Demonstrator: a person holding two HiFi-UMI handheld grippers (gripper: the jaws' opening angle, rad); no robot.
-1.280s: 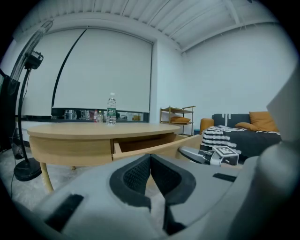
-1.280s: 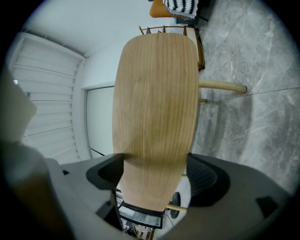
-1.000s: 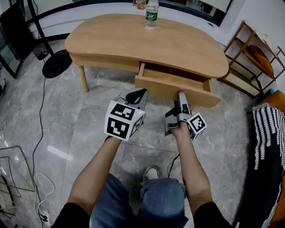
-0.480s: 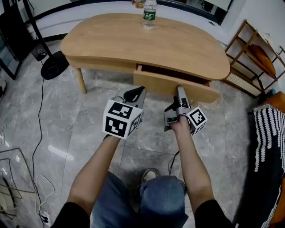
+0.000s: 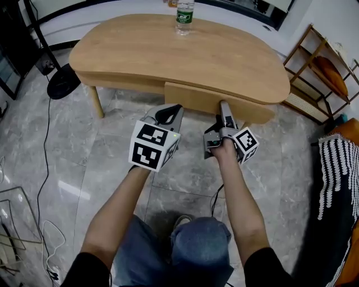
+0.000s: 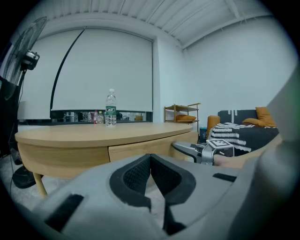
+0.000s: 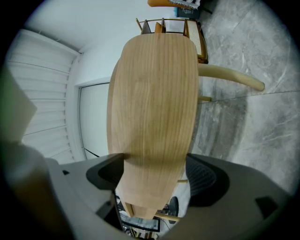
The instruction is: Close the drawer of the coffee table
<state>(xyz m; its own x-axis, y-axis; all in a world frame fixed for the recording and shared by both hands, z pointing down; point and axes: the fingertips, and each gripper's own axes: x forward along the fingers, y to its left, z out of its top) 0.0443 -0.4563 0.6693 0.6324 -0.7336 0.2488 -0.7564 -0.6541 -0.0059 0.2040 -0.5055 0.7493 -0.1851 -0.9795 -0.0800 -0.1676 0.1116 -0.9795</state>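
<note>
From the head view, the drawer (image 5: 190, 96) sat pushed in beneath the worktop (image 5: 168, 50), its front about level with the worktop's near edge. A bottle (image 5: 183, 11) stood upright at the worktop's far edge. The right gripper (image 5: 224, 105) pointed at the worktop with its tip against the drawer front, towards the drawer's right end. The left gripper (image 5: 171, 112) was held over the floor (image 5: 112, 151) just in front of the worktop, clear of the drawer. A shelf (image 5: 322, 61) stood off the worktop's right end. In the left gripper view, the jaws met at their tips with nothing between them (image 6: 150, 159); beyond them the drawer front (image 6: 140, 148) lay in line with the wooden band under the worktop's top (image 6: 93, 133), and the right gripper (image 6: 180, 147) reached in to the drawer's right part. In the right gripper view, turned on its side, the jaws stood wide apart (image 7: 154, 161), and the wood of the drawer front (image 7: 157, 140) filled the whole gap between them, close to the tips. Whether the pads pressed on the wood could not be told. A worktop leg (image 7: 229, 77) ran out towards the floor (image 7: 253, 122).
</note>
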